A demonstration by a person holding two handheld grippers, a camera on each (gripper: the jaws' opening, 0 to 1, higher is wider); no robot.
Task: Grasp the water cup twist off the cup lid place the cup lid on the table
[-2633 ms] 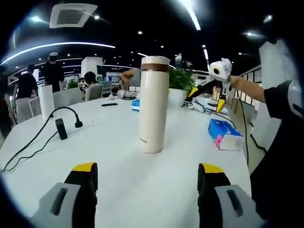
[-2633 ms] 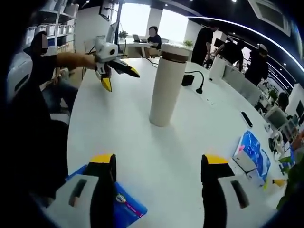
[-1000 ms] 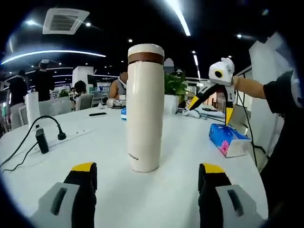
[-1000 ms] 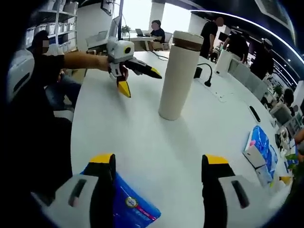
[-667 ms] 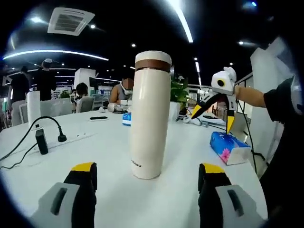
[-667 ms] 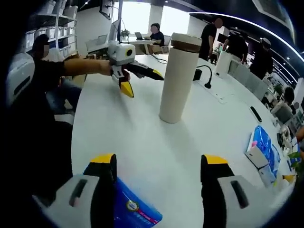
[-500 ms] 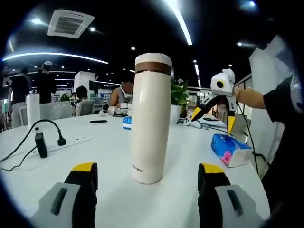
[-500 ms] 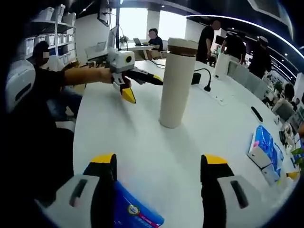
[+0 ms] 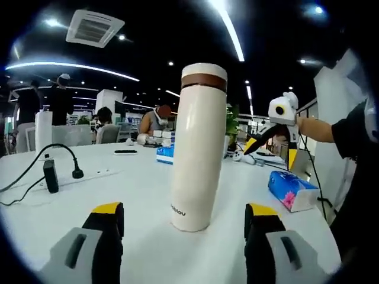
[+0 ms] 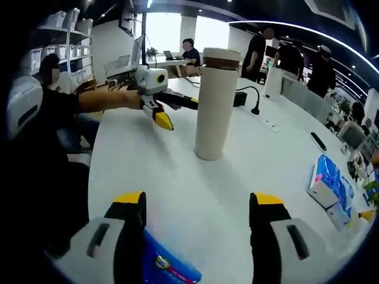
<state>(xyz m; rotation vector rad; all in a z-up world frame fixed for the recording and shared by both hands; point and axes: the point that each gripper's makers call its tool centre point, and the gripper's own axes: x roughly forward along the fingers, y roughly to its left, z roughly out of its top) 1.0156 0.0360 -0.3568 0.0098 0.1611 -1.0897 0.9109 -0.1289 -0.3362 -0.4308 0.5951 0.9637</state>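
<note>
Left gripper view, starting at the left: a black power cord (image 9: pixel 56 177) lies on the white table (image 9: pixel 136 195), and past it, centre frame, the water cup (image 9: pixel 198 148) stands upright, long axis straight up, lid end at the top. The cup lid (image 9: pixel 204 72) sits on top above a brown band; whether it is screwed tight cannot be made out. The cup is closed, so any contents are hidden. At the bottom of the frame the left gripper (image 9: pixel 183 220) has its jaws spread wide with nothing between them, the cup just beyond the tips. To the right, a blue tissue pack (image 9: pixel 291 190) lies on the table, and above it the right gripper (image 9: pixel 271 142) hangs in the air.

Right gripper view: the left gripper (image 10: pixel 177 109) reaches in from the upper left, its tips close beside the cup (image 10: pixel 214 105), contact hard to judge. The right gripper (image 10: pixel 197 210) at the bottom is wide open and empty. A blue packet (image 10: pixel 166 266) is cut off at the bottom edge.
</note>
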